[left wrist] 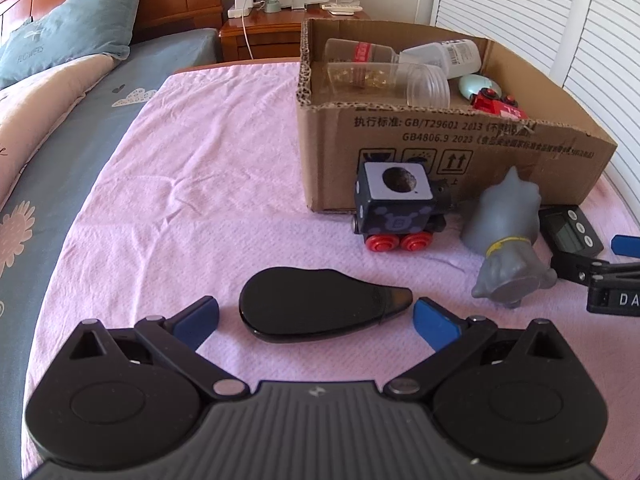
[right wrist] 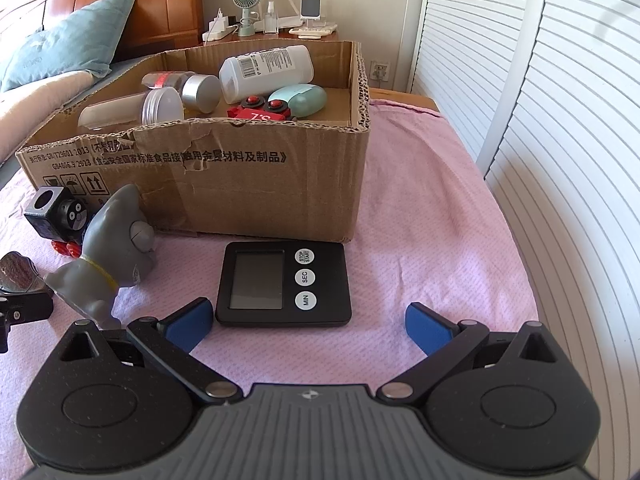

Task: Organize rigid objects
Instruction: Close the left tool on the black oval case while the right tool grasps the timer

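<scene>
On the pink cloth (left wrist: 200, 184), the left gripper (left wrist: 316, 314) stood with jaws spread around a black case (left wrist: 312, 306), ready to pinch it. The right gripper (right wrist: 308, 322), also spread, faced the timer (right wrist: 284, 284) near the box (right wrist: 240, 184).

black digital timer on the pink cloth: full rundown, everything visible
The timer is a flat black plastic rectangle lying face up on the pink cloth, just in front of the cardboard box. Its grey screen is blank; three round white buttons read STOP/START, SEC, MIN. Nothing grips it; the open right gripper sits just short of it.
</scene>
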The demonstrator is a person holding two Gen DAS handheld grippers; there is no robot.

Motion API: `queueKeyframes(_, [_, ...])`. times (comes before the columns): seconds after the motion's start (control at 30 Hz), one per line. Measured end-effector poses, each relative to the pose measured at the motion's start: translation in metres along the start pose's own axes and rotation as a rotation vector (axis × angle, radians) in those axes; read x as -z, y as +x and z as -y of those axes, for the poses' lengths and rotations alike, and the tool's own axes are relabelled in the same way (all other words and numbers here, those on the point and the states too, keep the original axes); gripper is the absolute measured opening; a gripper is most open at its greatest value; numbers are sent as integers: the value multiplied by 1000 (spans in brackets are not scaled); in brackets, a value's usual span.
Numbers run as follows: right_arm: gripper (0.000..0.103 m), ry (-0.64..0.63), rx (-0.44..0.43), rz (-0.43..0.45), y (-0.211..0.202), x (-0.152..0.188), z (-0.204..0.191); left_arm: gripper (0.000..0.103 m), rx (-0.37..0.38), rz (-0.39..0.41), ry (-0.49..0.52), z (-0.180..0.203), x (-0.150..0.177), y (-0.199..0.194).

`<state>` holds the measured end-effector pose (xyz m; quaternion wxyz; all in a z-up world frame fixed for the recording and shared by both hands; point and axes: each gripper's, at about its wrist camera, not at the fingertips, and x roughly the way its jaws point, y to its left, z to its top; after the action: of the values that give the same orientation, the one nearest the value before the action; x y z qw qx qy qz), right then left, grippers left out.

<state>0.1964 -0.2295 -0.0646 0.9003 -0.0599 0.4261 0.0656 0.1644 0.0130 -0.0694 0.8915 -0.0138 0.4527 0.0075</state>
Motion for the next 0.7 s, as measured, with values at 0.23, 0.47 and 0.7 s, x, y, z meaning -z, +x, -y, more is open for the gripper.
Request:
queueKeyframes(0.23, [103, -1, -1, 2, 0, 0, 0, 103, -13, 3, -16, -14, 5, -2])
queueKeyframes(0.47, [103, -12, -11, 16, -2, 3, -1, 103, -36, 33, -46, -21, 11, -4])
queueKeyframes(0.7, [103, -43, -40, 17, -3, 2, -1, 103, -17, 58, -17, -15, 8, -1])
